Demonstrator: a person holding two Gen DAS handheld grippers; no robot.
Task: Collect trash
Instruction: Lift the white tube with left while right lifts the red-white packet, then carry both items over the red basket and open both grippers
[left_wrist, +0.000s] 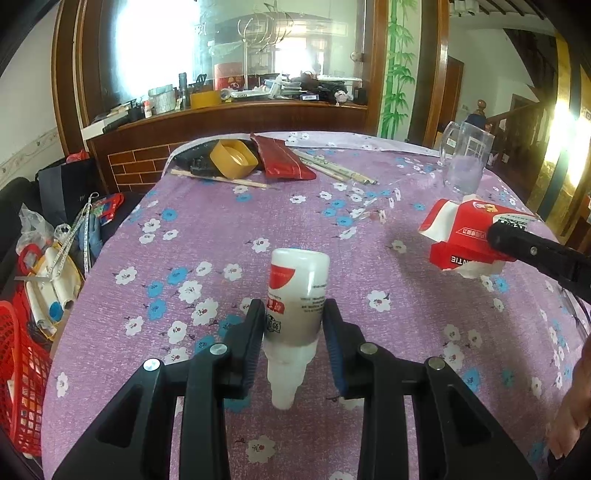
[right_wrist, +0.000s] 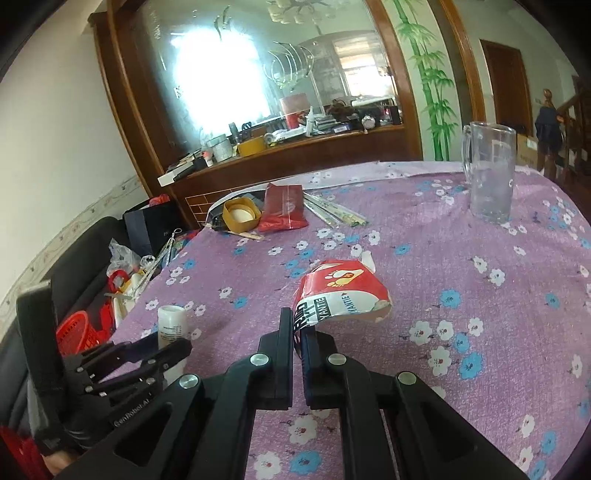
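While the left gripper (left_wrist: 294, 325) squeezes the small white bottle (left_wrist: 297, 310) around its middle, the right gripper (right_wrist: 297, 332) pinches one edge of the torn red box (right_wrist: 341, 293). Both are held above the purple tablecloth (left_wrist: 388, 206). The bottle looks hard, light and a bit slippery. The box looks thin and bendy, so it may flop. The middle of the table is open. The glass mug (right_wrist: 489, 170) could break, and the red basket (left_wrist: 22, 376) sits past the left edge.

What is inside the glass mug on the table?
The glass mug looks empty; only cloudy marks show on its wall. Its floor is not clear enough to judge.
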